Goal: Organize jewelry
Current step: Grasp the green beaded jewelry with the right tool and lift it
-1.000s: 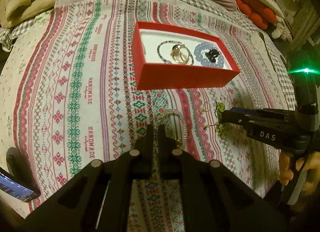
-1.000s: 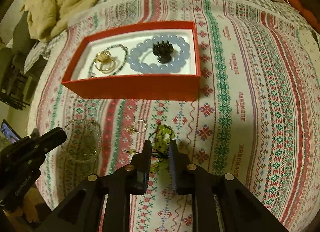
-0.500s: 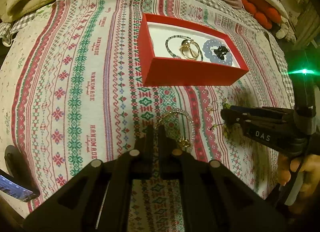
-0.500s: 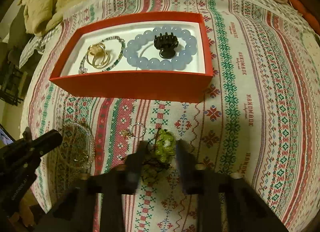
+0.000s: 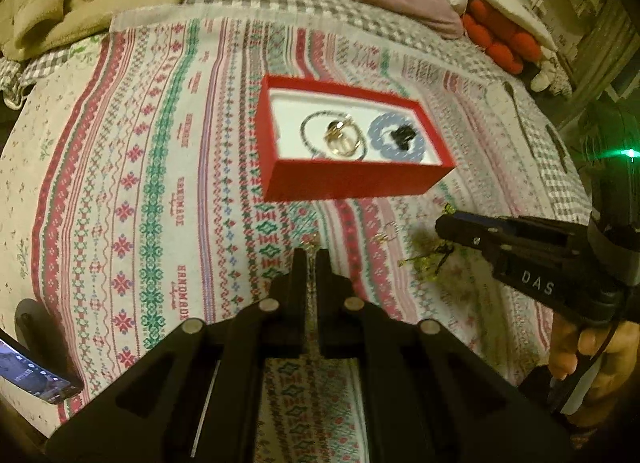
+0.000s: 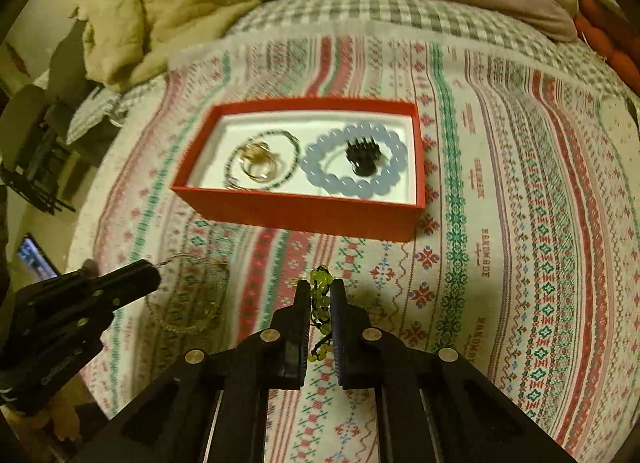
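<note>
Left hand-held gripper (image 5: 308,259) fills the lower middle of the left wrist view, its 2 fingers clenched on a thin beaded bracelet whose strand runs down the narrow slit between them, with a small gold bit showing at the tips. Beyond it, a red box (image 5: 352,183) sits on the patterned cloth (image 5: 152,183) spread over the bed. Inside lie a dark beaded ring of a bracelet with gold rings (image 5: 340,137) on it, and a pale blue bead bracelet (image 5: 394,139) with a black hair claw (image 5: 402,134) in its middle. At the right, the right hand-held gripper (image 5: 442,221) reaches in, a hand (image 5: 588,359) on its handle. A small gold earring (image 5: 386,233) lies on the cloth between the 2 tools.

From the right wrist view, the right hand-held gripper (image 6: 320,291) is clamped on a green beaded piece (image 6: 320,303), whose beads show above and between the fingers. The left tool comes in from the left with the clear beaded bracelet (image 6: 188,295) hanging from its tip as a loop, near the cloth. The red box stands farther back, holding the same 4 items.
</note>
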### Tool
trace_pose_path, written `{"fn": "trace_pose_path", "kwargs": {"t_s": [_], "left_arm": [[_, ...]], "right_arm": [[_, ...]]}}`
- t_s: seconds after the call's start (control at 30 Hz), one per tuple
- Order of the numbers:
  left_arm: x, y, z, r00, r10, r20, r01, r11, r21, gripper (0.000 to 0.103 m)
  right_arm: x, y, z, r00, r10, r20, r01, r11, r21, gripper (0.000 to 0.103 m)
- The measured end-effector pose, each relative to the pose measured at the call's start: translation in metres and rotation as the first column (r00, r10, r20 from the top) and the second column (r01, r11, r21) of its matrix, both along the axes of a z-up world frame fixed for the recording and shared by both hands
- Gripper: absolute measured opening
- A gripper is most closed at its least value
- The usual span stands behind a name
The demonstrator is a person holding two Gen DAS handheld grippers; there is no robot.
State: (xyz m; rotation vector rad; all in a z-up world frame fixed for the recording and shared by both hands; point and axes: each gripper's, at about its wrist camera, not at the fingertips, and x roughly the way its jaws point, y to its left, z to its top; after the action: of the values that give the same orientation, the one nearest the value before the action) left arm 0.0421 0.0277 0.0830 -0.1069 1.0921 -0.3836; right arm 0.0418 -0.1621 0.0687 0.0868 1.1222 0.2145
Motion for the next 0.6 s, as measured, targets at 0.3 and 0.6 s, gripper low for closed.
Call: {"fn": "trace_pose_path", "kwargs": {"t_s": [0.3,0.6], "left_arm": [[-0.004,-0.012,0.021,0.999,-0.015,0.045,0.017,0.999,-0.039,0.005],[-0.001,-0.025,0.029,0.998,-0.027,0.050,0.030,0.998,-0.062,0.005]], "right_arm": [[-0.008,-0.012,0.013,1.000,0.009,-0.013,-0.007,0.988,0.156,0.010],[-0.007,-0.024,0.018,0.999,-0.037,0.016,0.036,0.995,0.098,0.010]]}}
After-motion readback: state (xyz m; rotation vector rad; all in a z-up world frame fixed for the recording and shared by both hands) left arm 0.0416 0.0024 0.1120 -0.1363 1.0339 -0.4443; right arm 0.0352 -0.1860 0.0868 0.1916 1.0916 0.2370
